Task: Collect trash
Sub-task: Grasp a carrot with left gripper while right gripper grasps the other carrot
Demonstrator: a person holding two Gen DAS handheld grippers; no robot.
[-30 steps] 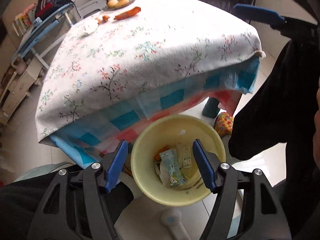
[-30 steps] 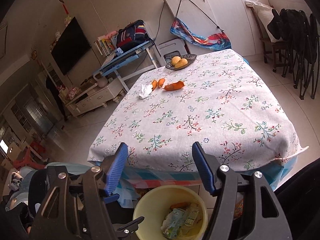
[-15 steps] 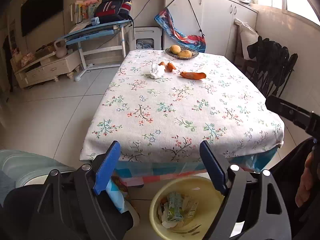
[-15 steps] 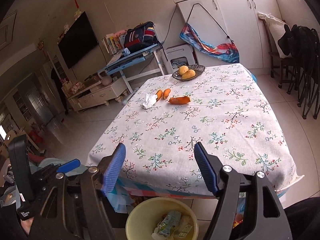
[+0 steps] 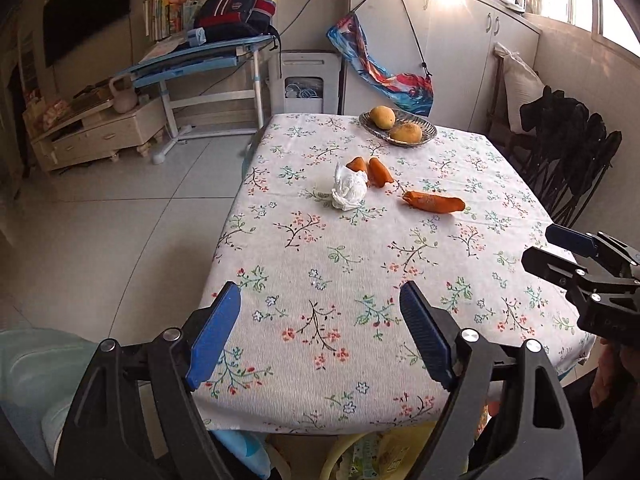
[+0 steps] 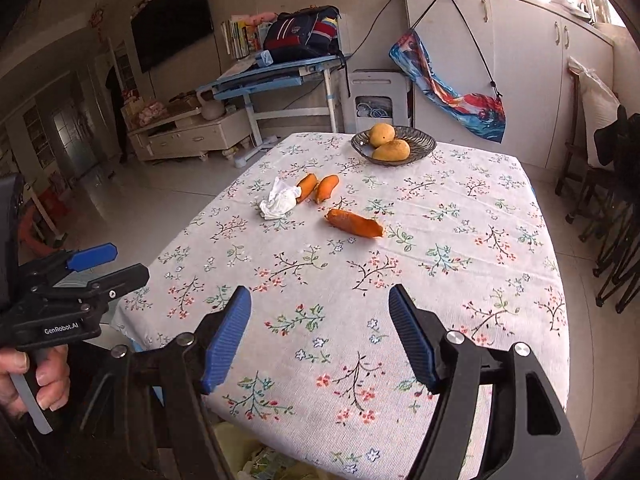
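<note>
A crumpled white tissue (image 5: 349, 189) (image 6: 279, 201) lies on the floral tablecloth (image 5: 360, 272) (image 6: 440, 240), touching two short orange peel pieces (image 5: 374, 170) (image 6: 318, 187). A longer orange peel (image 5: 434, 202) (image 6: 354, 223) lies to their right. My left gripper (image 5: 320, 334) is open and empty above the table's near edge. My right gripper (image 6: 320, 332) is open and empty too, over the near edge; it also shows in the left wrist view (image 5: 576, 256). The yellow bin (image 5: 360, 454) (image 6: 256, 460) with wrappers peeks out below the table's front edge, mostly hidden.
A dark bowl (image 5: 398, 130) (image 6: 394, 146) with two yellow fruits stands at the table's far end. Dark folding chairs (image 5: 568, 160) stand along the right. A blue desk (image 5: 200, 60), a low cabinet (image 5: 100, 132) and white cupboards (image 6: 500, 60) line the back.
Both grippers have risen from over the yellow bin and tilted up toward the tabletop. The bin has slid almost out of view below. Both stay open and empty.
</note>
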